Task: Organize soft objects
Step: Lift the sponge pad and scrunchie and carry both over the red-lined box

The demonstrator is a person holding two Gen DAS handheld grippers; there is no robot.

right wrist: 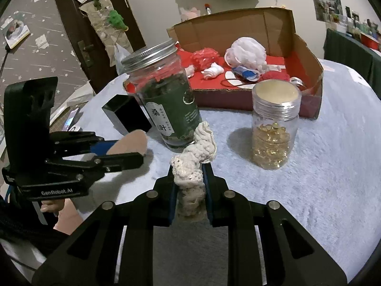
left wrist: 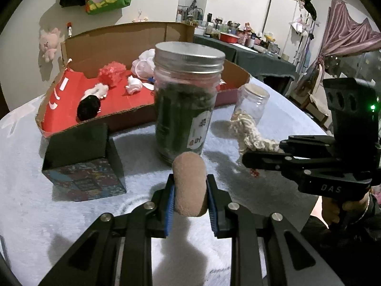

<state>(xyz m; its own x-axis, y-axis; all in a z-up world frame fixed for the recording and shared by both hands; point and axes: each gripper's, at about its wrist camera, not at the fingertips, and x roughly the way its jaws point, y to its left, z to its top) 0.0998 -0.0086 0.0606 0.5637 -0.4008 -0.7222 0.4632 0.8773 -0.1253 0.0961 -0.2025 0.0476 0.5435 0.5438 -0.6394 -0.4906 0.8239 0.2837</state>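
My left gripper (left wrist: pixel 189 190) is shut on a brown sponge pad (left wrist: pixel 189 186), pinched between its blue pads just above the tablecloth; the same brown sponge pad (right wrist: pixel 133 143) shows at the left of the right wrist view. My right gripper (right wrist: pixel 189 181) is shut on a cream knitted rope (right wrist: pixel 194 157), whose free end curls up in front of the jars. In the left wrist view the cream knitted rope (left wrist: pixel 250 135) trails from the right gripper (left wrist: pixel 247 159) at the right. Behind stands a cardboard box (left wrist: pixel 119 116) with a red floor holding several soft items.
A tall glass jar of dark leaves (left wrist: pixel 185 100) stands right ahead of both grippers. A small clear jar of yellow capsules (right wrist: pixel 273 128) stands to its right. A black box (left wrist: pixel 83 164) sits on the pale fuzzy tablecloth (right wrist: pixel 321 155) at the left.
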